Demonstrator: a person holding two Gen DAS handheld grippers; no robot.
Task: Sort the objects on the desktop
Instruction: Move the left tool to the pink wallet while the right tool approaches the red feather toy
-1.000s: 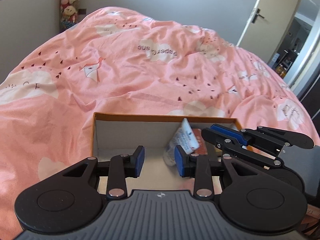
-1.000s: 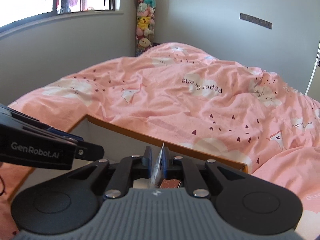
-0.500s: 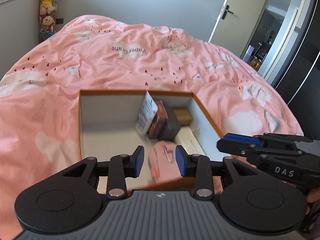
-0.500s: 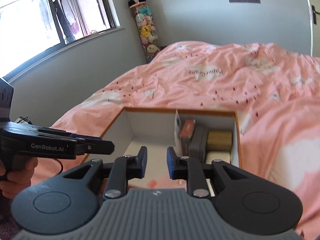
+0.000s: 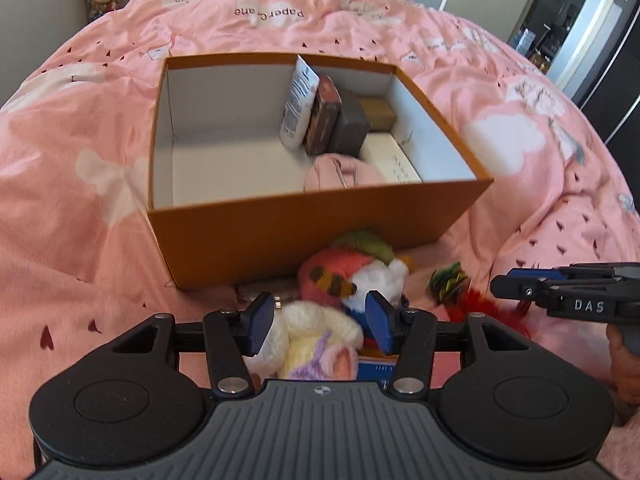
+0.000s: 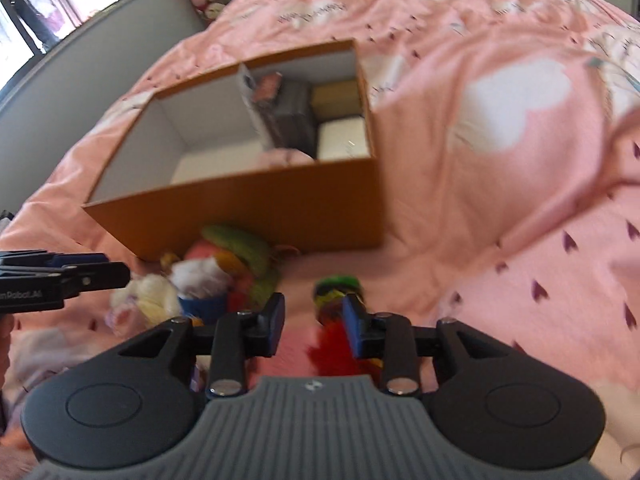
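An orange cardboard box [image 5: 320, 224] [image 6: 256, 204] sits on the pink bed. Inside it stand a white pouch [image 5: 298, 106], a brown box [image 5: 323, 114], a grey block [image 5: 350, 124], a tan block [image 5: 378, 114], a white box [image 5: 390, 158] and a pink soft item [image 5: 340, 172]. Plush toys [image 5: 348, 276] [image 6: 208, 276] lie in front of the box. My left gripper [image 5: 320, 322] is open and empty above a cream plush [image 5: 316, 332]. My right gripper [image 6: 314, 320] is open and empty above a red and green toy [image 6: 334, 300].
The pink duvet [image 5: 80, 184] [image 6: 500, 160] covers the bed all around. A blue box [image 5: 376, 368] lies under the plush toys. A grey wall and window [image 6: 60, 20] stand at the left. A doorway [image 5: 580, 20] is at the back right.
Both grippers have pulled back out of the box toward the near side. The right gripper has let go of the white pouch, which now stands in the box. Both have opened wider.
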